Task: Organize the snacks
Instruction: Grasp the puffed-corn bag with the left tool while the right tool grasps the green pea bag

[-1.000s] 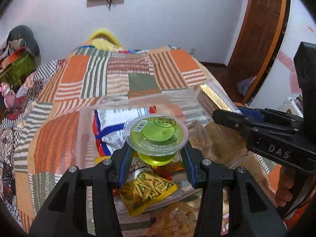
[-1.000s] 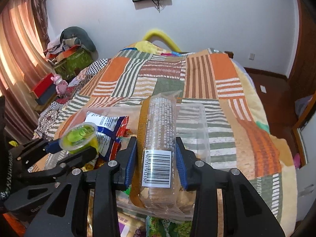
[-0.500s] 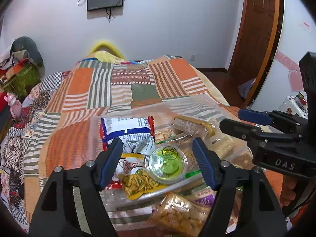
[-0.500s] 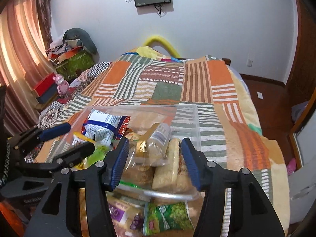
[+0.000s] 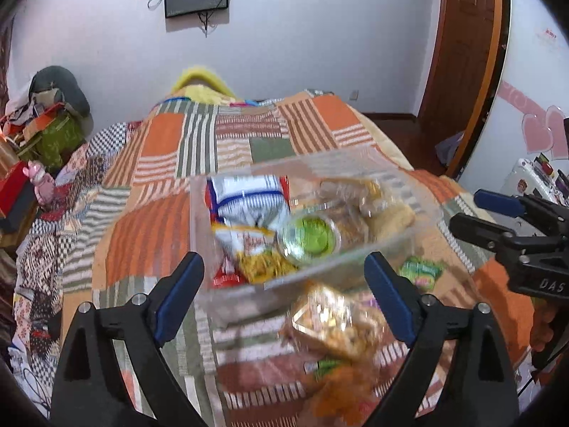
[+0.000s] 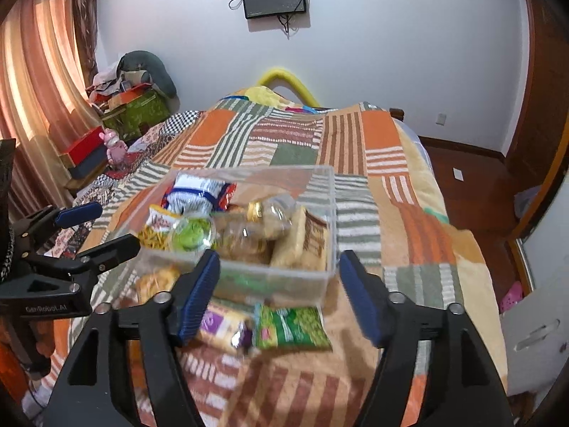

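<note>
Where packets (image 6: 291, 327) lie: patchwork blanket (image 6: 355, 149)

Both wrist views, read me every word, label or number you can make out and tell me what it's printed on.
"DAS": on the body of the right gripper, cut off at the frame edge, in the left wrist view.
"GenRobot.AI": on the body of the left gripper, in the right wrist view.
Snack packets in the clear bin and the green packet on the blanket: print too blurred to read.
Red mark on the wall: too small to read.
</note>
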Available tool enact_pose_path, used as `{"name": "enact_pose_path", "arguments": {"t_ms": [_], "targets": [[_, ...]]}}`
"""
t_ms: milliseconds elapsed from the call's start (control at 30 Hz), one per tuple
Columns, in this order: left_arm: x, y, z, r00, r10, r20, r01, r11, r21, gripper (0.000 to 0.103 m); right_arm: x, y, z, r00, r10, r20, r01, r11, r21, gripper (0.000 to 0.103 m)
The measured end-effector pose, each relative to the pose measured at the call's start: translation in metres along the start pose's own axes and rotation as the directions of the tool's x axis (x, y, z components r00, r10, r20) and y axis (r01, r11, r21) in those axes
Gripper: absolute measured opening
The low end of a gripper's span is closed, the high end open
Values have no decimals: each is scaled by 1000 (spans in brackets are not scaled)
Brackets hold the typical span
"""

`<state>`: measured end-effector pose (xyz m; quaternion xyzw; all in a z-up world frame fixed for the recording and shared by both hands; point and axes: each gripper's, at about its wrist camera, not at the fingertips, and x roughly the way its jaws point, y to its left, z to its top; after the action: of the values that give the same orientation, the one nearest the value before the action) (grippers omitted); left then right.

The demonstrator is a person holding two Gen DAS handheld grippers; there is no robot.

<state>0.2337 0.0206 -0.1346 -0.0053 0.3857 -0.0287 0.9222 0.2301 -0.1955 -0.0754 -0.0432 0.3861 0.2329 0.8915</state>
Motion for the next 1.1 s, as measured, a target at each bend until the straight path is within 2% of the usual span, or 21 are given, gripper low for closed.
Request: {"name": "enact_pose_path", "arguments": {"t_ms": [100,333,767,900,933,1033,1100], "targets": [[7,-2,-13,999,0,-46,-1,1000,-5,96,0,-3,-10,1000,-6,-20,6,1000,6,71],[29,-10,-32,989,-42,-143,36,998,-43,97,19,-14,-33,994,-1,-105,5,999,43,71],[53,-24,-34,980,-119,-159,112,992,-55,103,63,-14,-48,974,33,-224,-22,998,53,71],[60,-24,-35,974,-151,-171,138,987,-86,103,66,-18,-51,972,47,-228,-33,997,64,71],[61,-24,-35,972,-157,-172,143,986,-88,103,66,-19,-52,972,55,-228,-40,997,70,70],[63,-29,-35,974,-154,-169,142,987,-77,103,62,-20,-54,972,73,-223,-58,995,77,47],[62,-30,-35,978,-137,-154,129,990,-65,102,59,-20,-56,974,71,-217,-57,996,72,41]]}}
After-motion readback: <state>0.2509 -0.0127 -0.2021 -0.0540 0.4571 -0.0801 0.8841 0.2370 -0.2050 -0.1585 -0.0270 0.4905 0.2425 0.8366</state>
